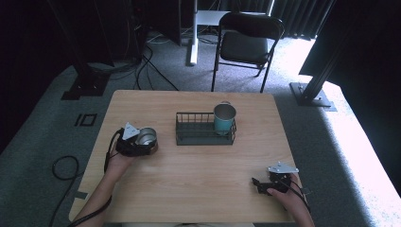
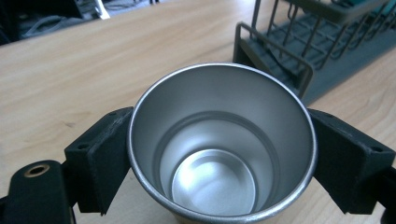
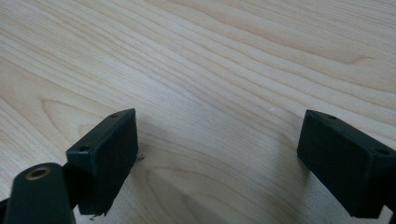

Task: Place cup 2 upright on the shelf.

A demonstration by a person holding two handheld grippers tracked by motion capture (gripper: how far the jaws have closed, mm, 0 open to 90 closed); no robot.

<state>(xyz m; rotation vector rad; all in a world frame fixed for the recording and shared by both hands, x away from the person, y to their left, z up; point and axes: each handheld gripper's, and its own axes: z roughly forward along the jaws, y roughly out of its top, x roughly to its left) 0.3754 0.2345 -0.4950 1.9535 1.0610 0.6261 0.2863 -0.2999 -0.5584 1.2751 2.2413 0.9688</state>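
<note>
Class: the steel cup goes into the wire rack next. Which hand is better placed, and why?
Left. The left gripper is shut on the steel cup near the rack; the right gripper is open, apart.

A recording lab: dark curtains [image 1: 302, 14], floor cables [image 1: 146, 66], metal stands [image 1: 314, 90] around a wooden table [image 1: 198, 179].

Steel cup [image 2: 219, 154]: bare silver, bright sheen inside, near left edge of table [image 1: 198, 179]. Table: pale wood, flowing grain. Rack [image 1: 204, 128]: dark grey wire, mid-table toward far edge. Cup in rack [image 1: 224, 118]: teal wall, silver rim. Left gripper [image 1: 137, 144]: black, grey top plate. Right gripper [image 1: 265, 184]: black, grey plate, near right corner. Chair [image 1: 246, 42]: black. Carpet [image 1: 38, 142]: grey.
</note>
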